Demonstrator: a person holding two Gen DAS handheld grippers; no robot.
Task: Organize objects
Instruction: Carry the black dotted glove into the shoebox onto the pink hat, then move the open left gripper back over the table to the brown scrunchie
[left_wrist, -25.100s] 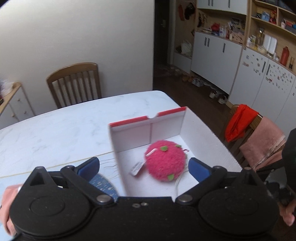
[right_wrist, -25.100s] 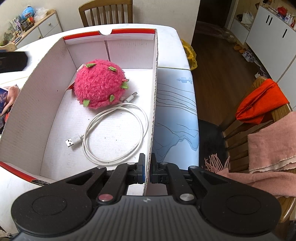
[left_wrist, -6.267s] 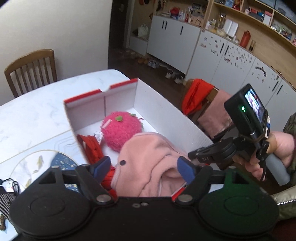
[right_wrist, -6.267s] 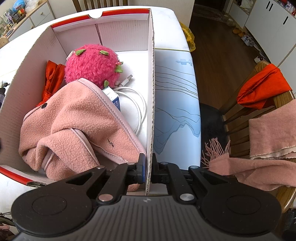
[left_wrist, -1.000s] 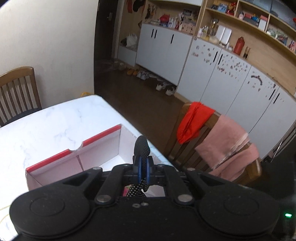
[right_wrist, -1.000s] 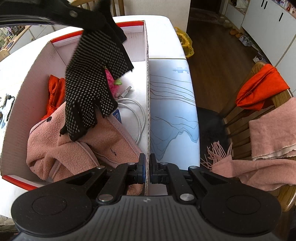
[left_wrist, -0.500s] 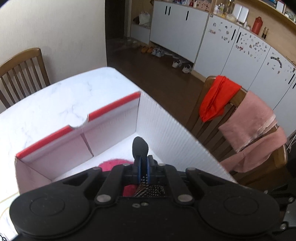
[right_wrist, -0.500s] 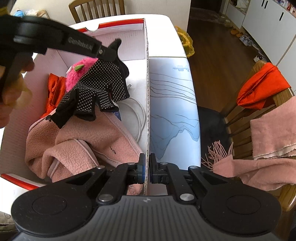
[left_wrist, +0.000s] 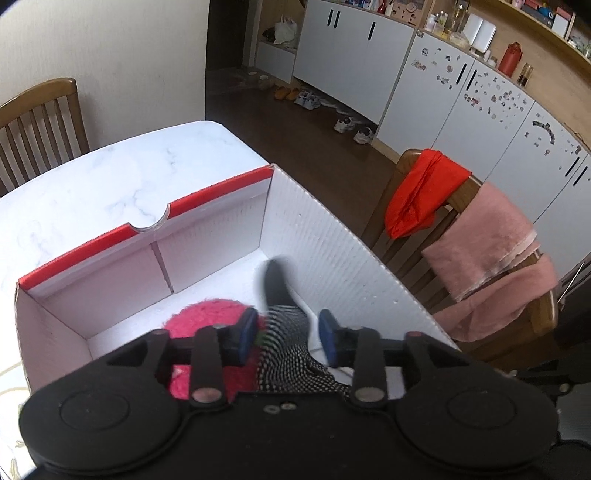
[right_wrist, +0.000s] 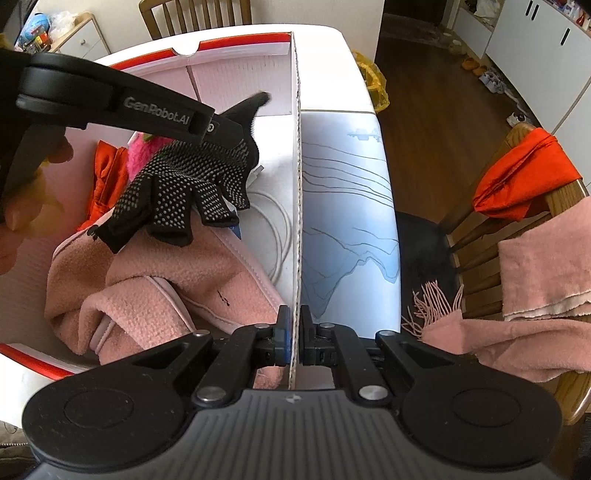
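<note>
A white cardboard box (left_wrist: 332, 251) with a red rim stands on the table. My left gripper (left_wrist: 287, 332) hovers inside it with its jaws opening. The black dotted glove (left_wrist: 277, 284) lies loose between the blue pads, blurred. In the right wrist view the glove (right_wrist: 184, 188) droops onto a pink fleece garment (right_wrist: 166, 288), under the left gripper (right_wrist: 221, 127). A pink plush ball (left_wrist: 207, 317) lies beneath. My right gripper (right_wrist: 293, 332) is shut on the box's right wall (right_wrist: 297, 221) at its near end.
An orange cloth (right_wrist: 105, 173) and a white cable (right_wrist: 277, 229) also lie in the box. A blue printed mat (right_wrist: 347, 206) sits right of it. A chair (left_wrist: 461, 206) with a red cloth and pink towels stands close by; another wooden chair (left_wrist: 37, 118) is at the far side.
The left gripper sank lower into the box and its jaws parted from the glove. The glove settled onto the pink garment. The right gripper kept its grip on the wall.
</note>
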